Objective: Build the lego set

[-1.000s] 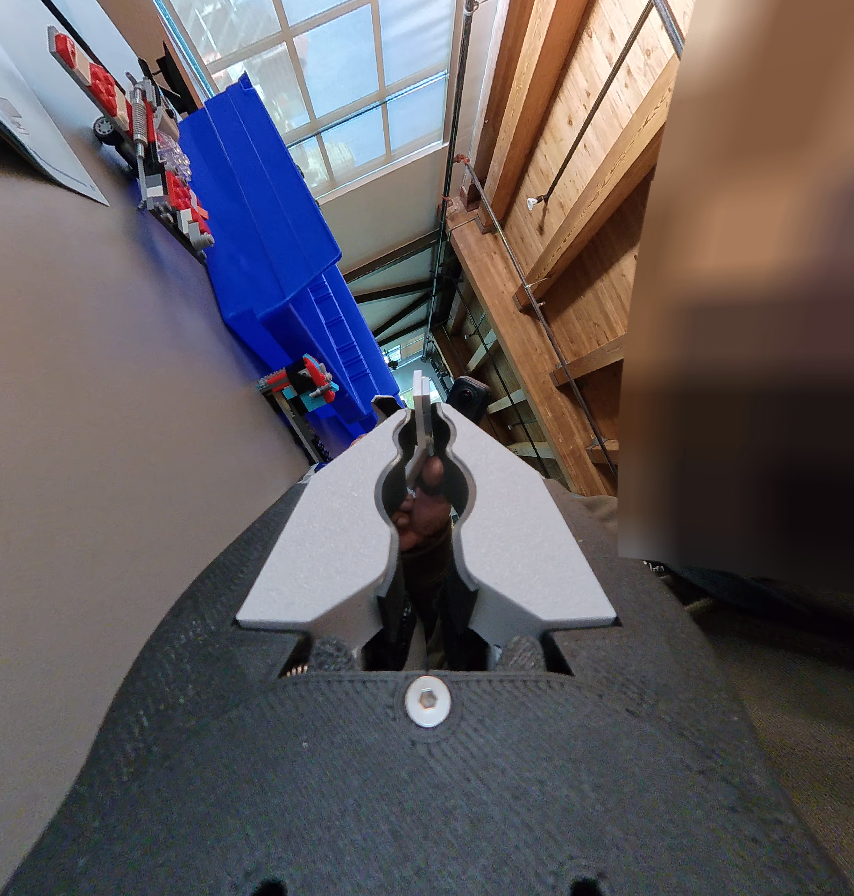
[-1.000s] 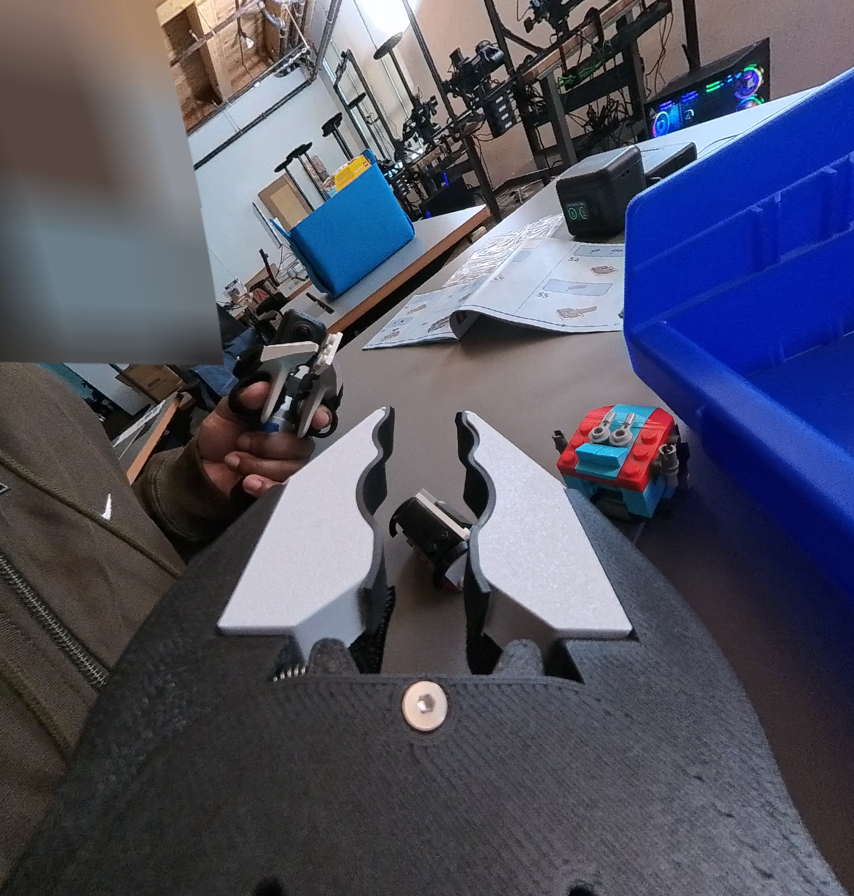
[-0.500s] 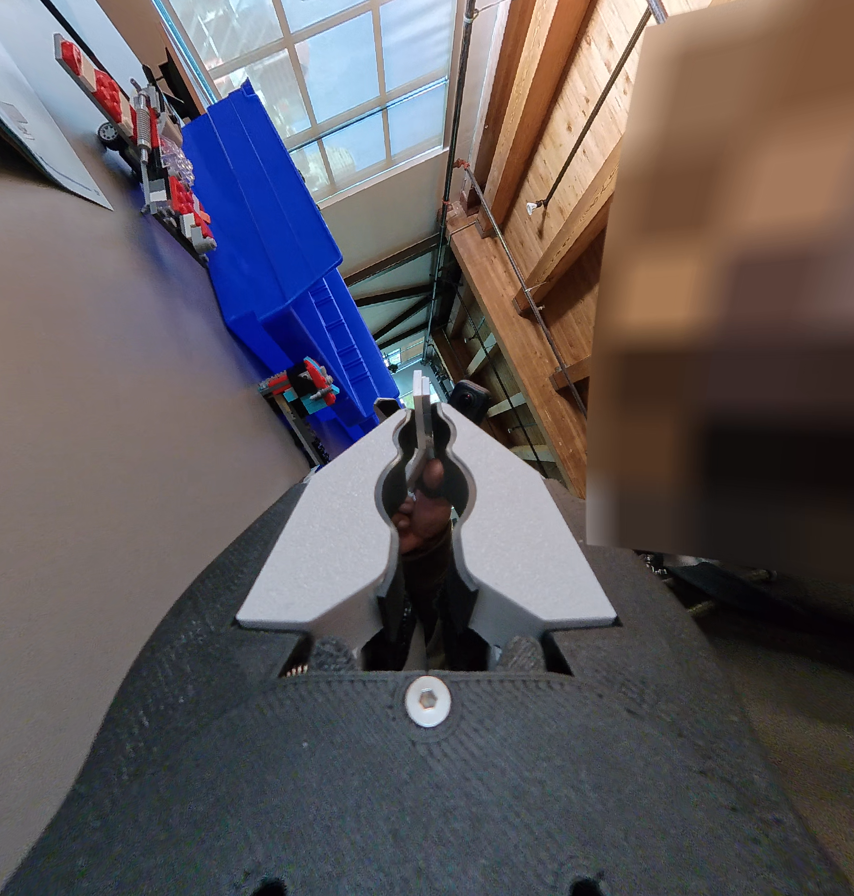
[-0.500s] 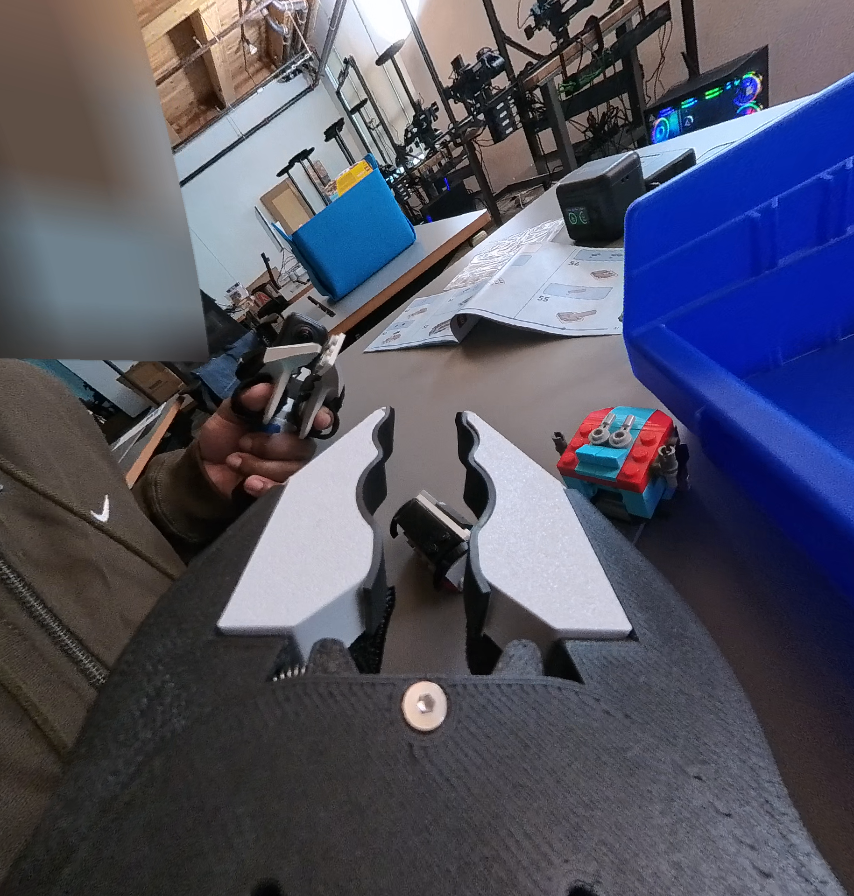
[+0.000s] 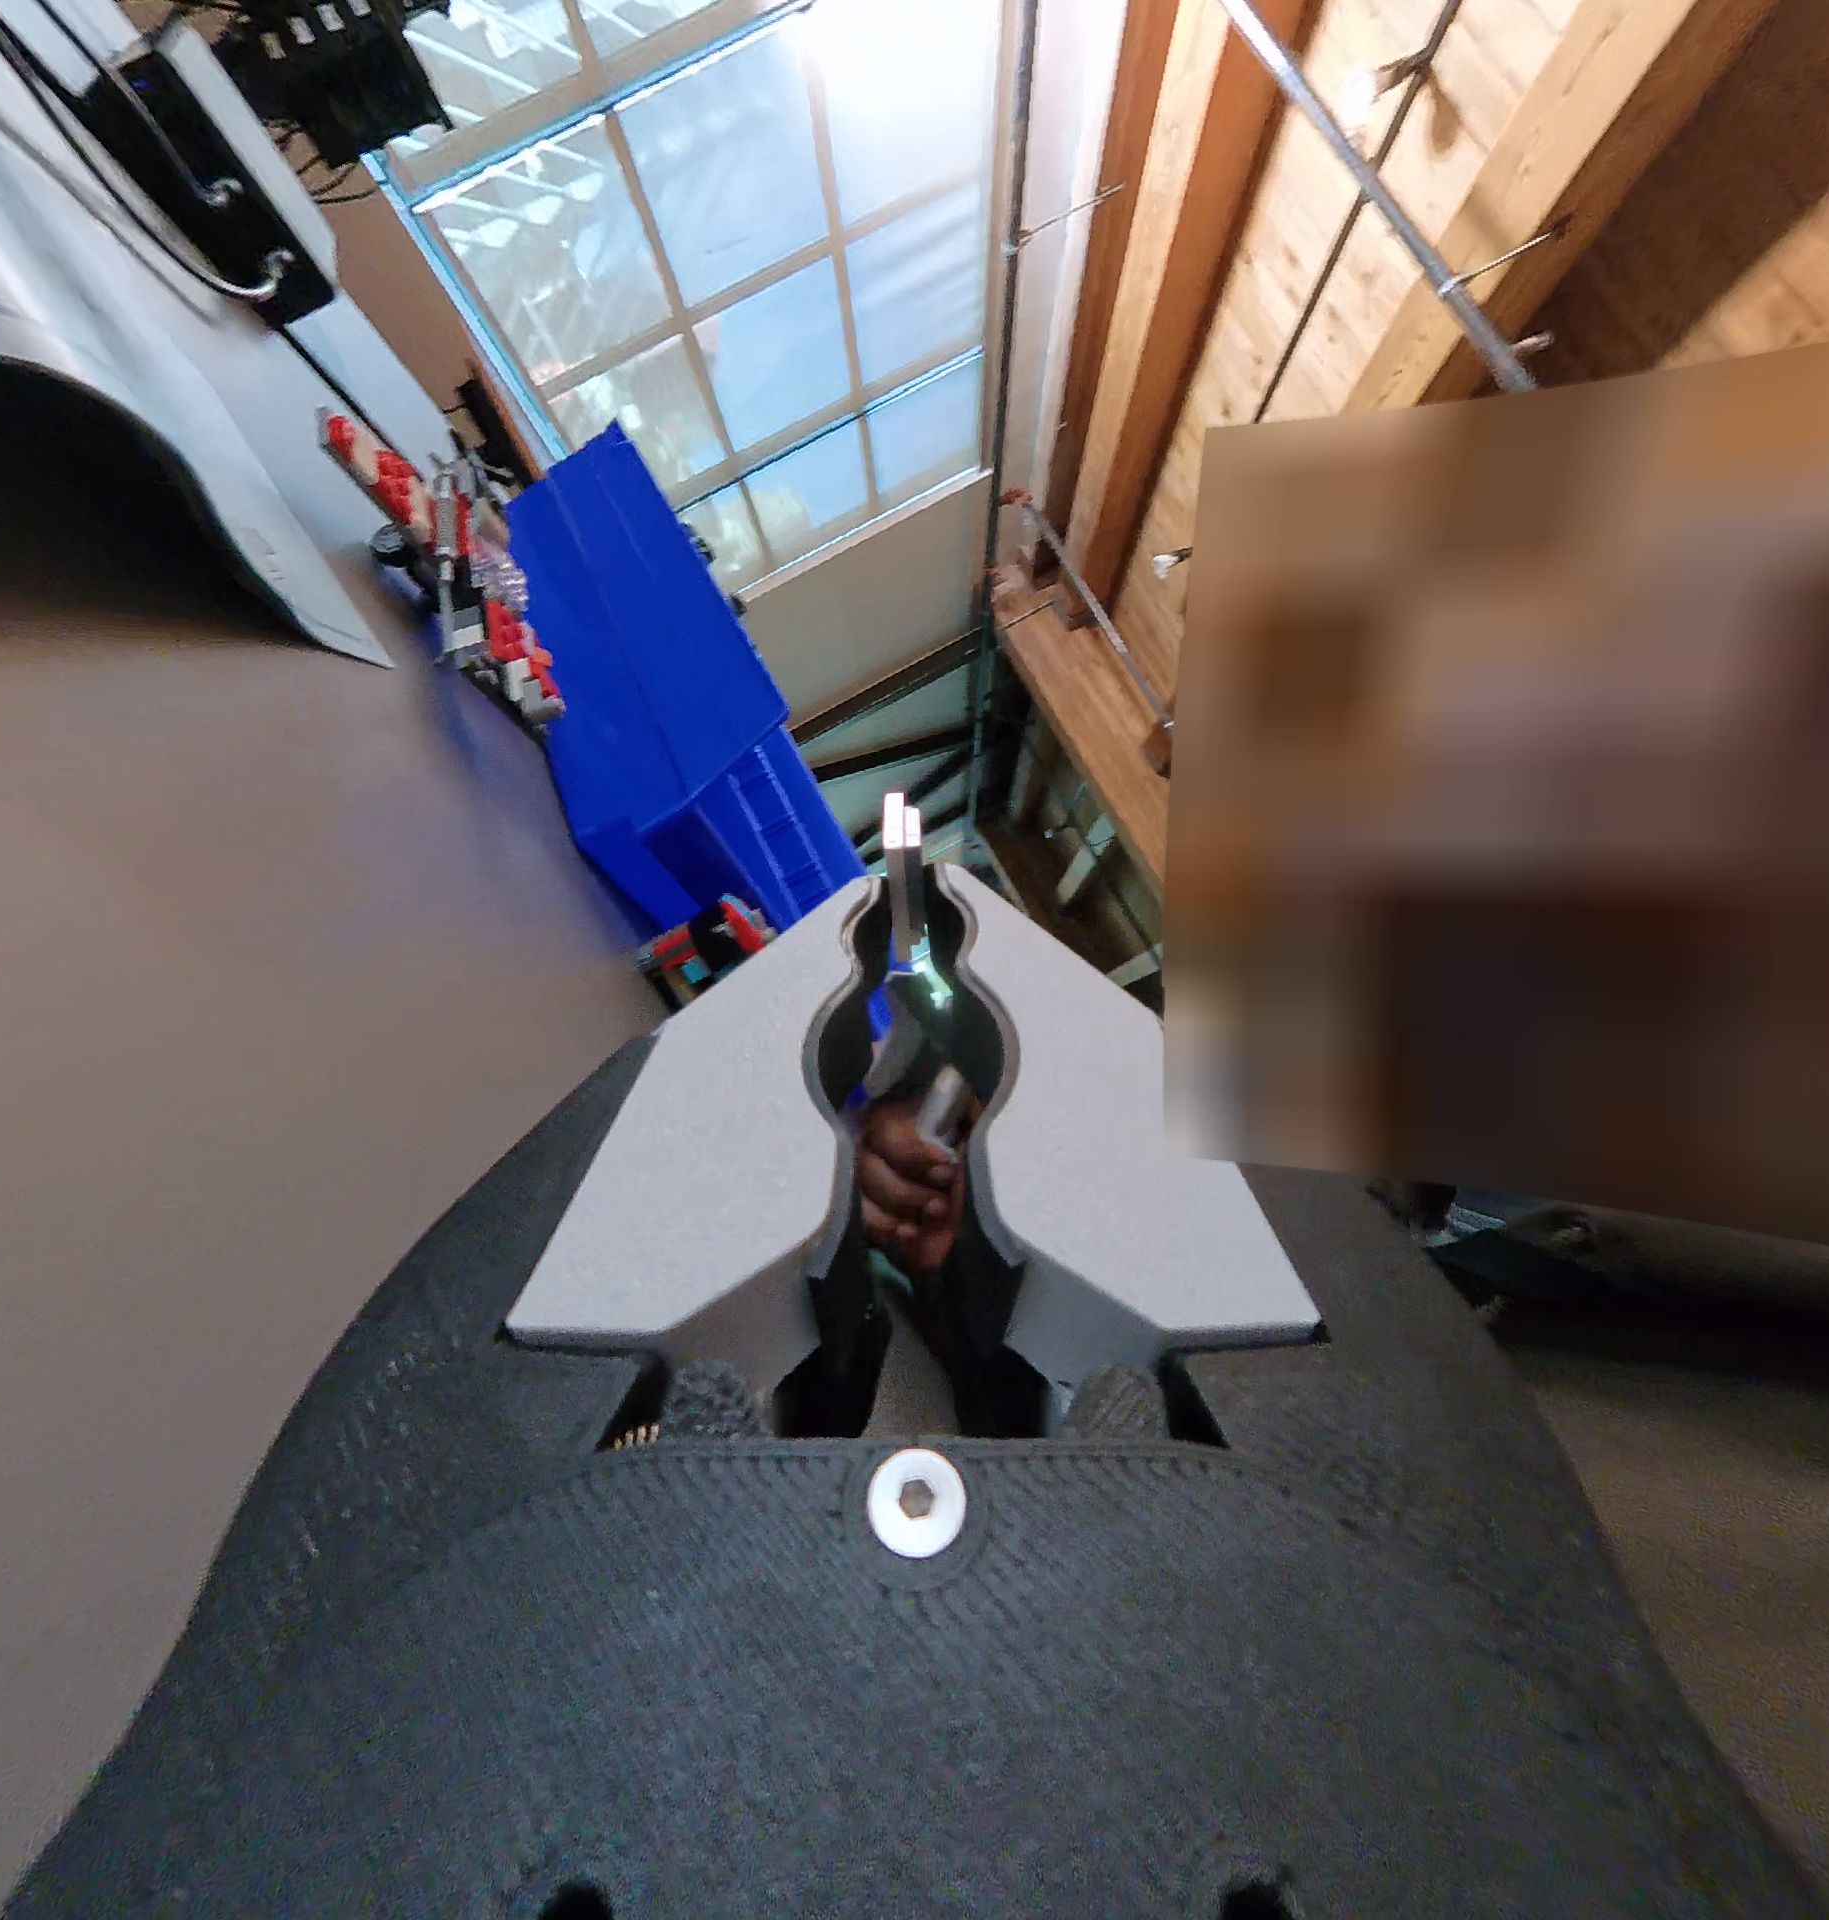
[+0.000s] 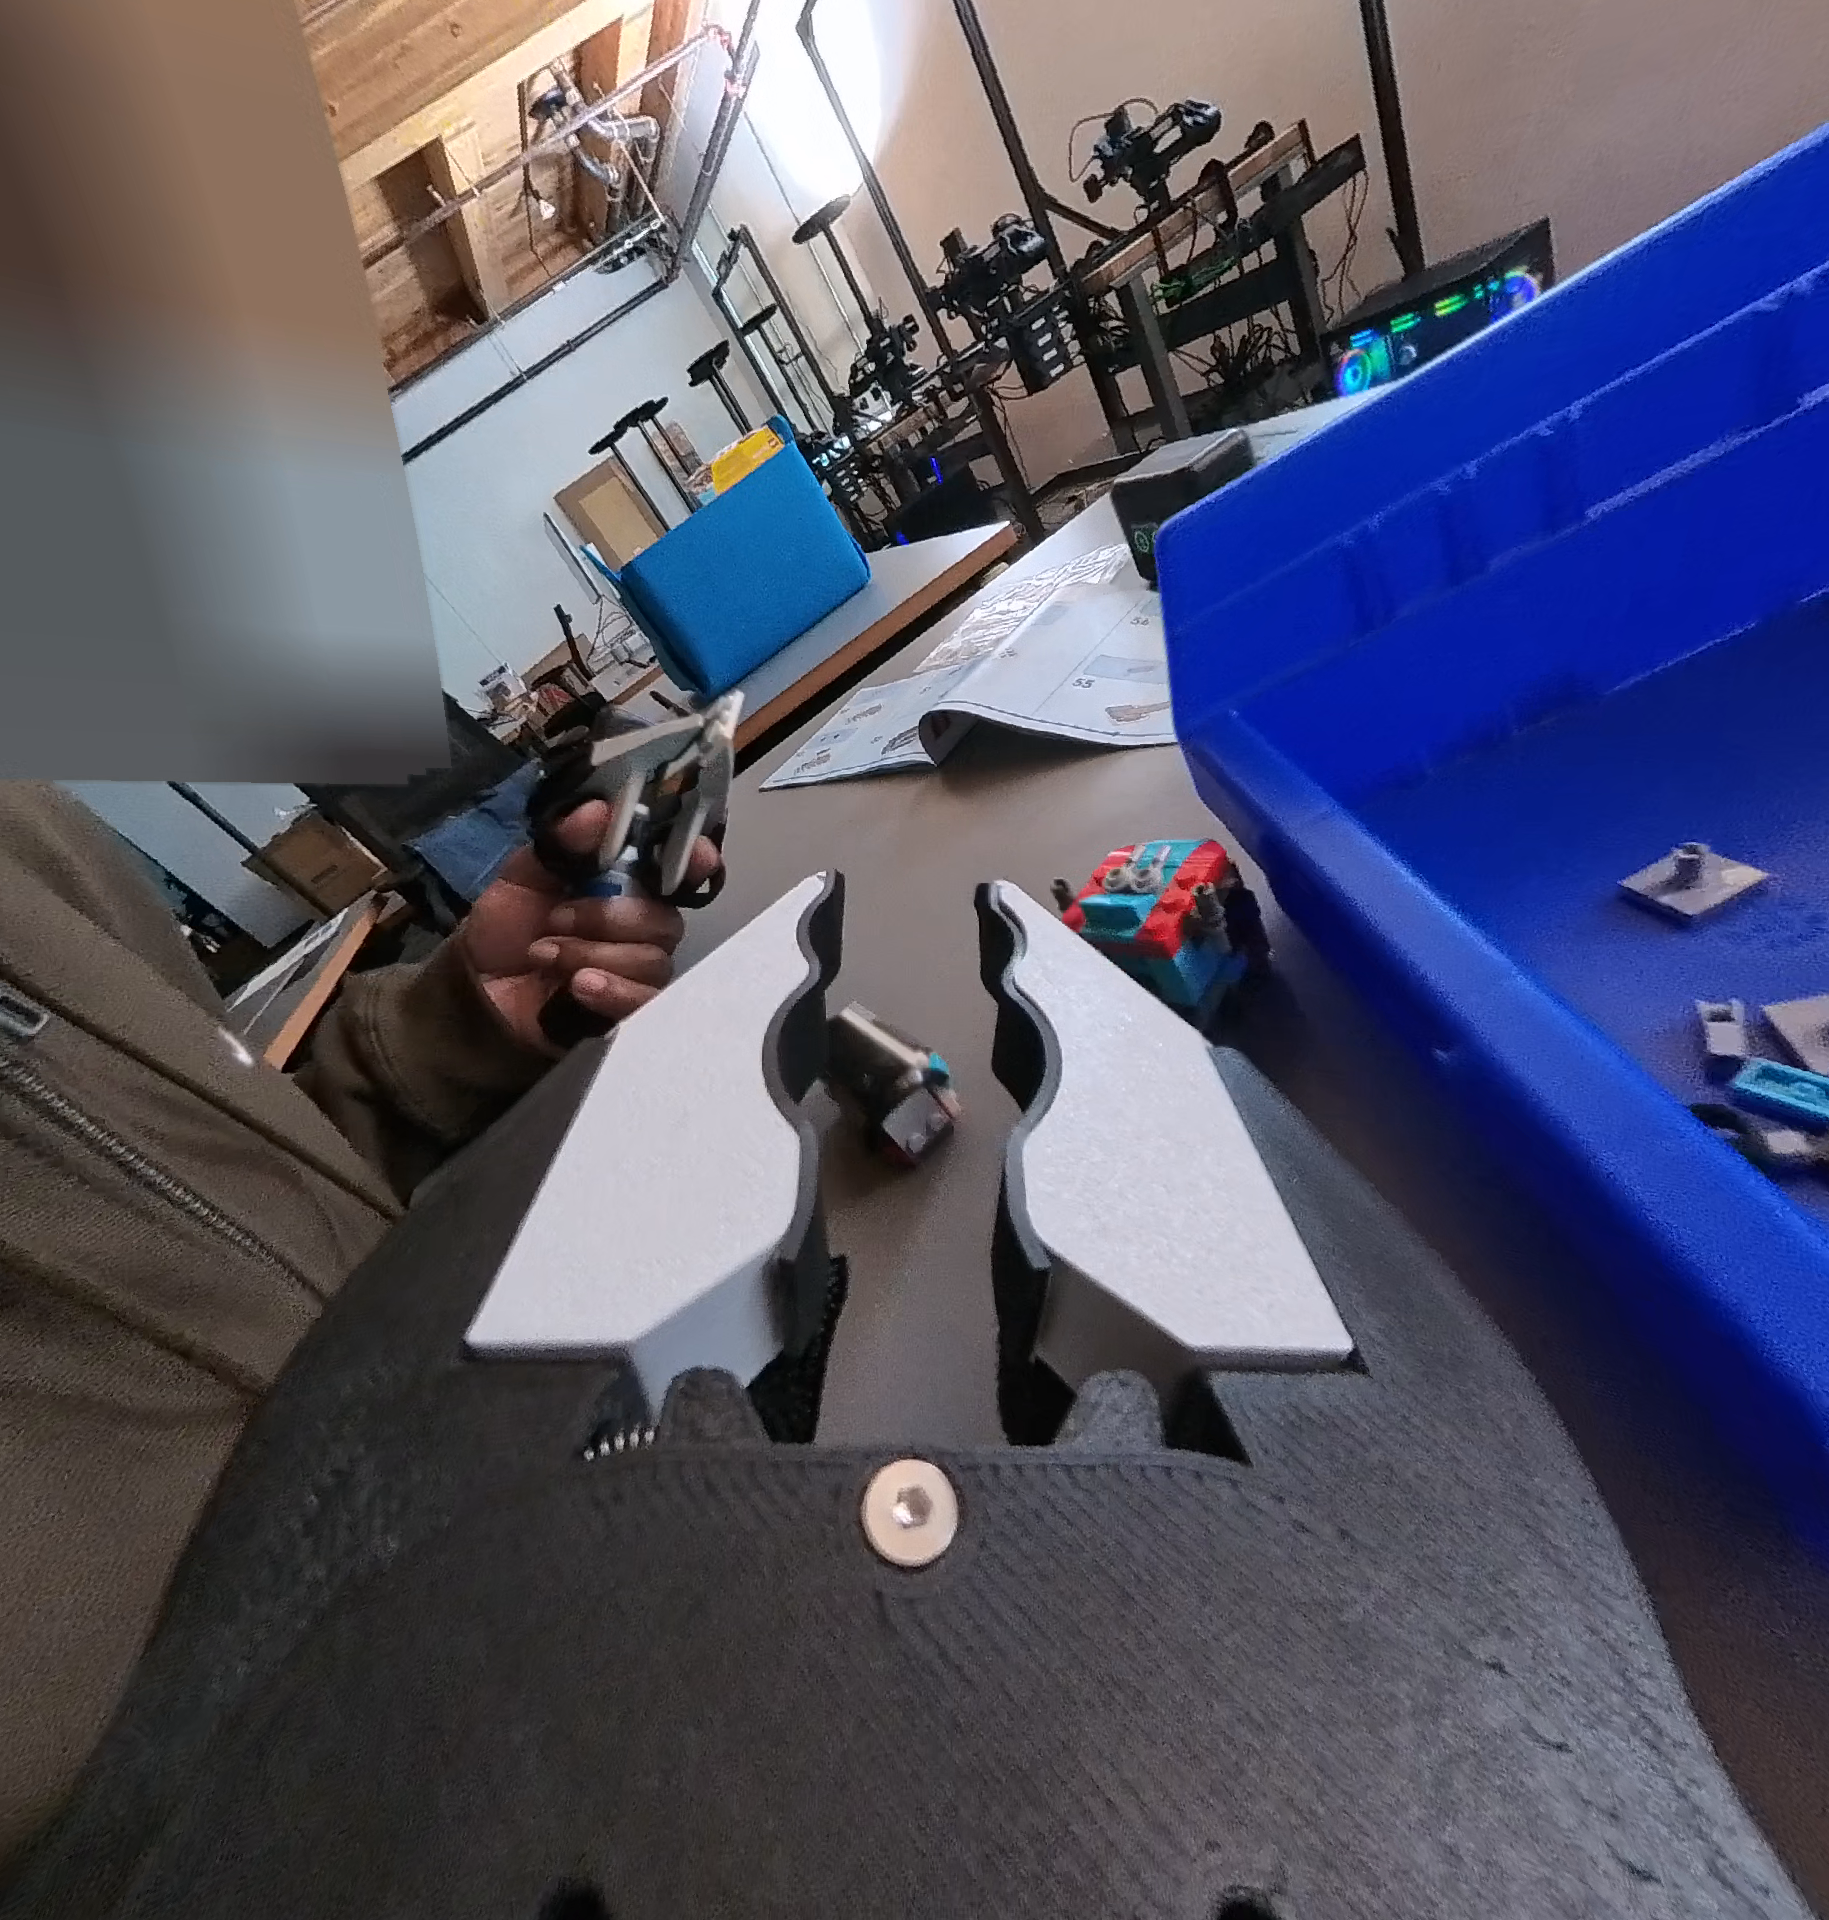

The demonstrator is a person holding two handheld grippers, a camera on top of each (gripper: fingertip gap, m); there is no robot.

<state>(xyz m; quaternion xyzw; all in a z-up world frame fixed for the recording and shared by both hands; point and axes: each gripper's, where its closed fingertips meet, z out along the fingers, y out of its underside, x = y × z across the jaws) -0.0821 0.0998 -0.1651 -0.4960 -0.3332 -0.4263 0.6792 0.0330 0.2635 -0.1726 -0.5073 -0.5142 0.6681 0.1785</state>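
Observation:
My left gripper (image 5: 905, 904) is shut on a small thin light-grey brick plate (image 5: 902, 847) that sticks out past the fingertips. It is held in the air off the table's edge. The right wrist view shows it too (image 6: 681, 769), held by a hand (image 6: 567, 945), with the plate at its tip. My right gripper (image 6: 910, 888) is open low over the brown table (image 6: 993, 810). A small black and grey brick piece (image 6: 889, 1081) lies on the table between its fingers, touching neither. A red and teal brick assembly (image 6: 1159, 925) stands just right of the fingers.
A big blue bin (image 6: 1512, 644) with several loose grey and teal pieces (image 6: 1689, 883) fills the right. An open instruction booklet (image 6: 1024, 675) and a black box (image 6: 1180, 478) lie behind. In the left wrist view a long red and grey brick model (image 5: 474, 603) lies beside the bin (image 5: 629, 644). Left tips to right tips: about 20 centimetres.
My right jaws have opened wider and drawn off the small black piece, which now lies free between them. Both views have shifted; the left gripper keeps its hold on the plate.

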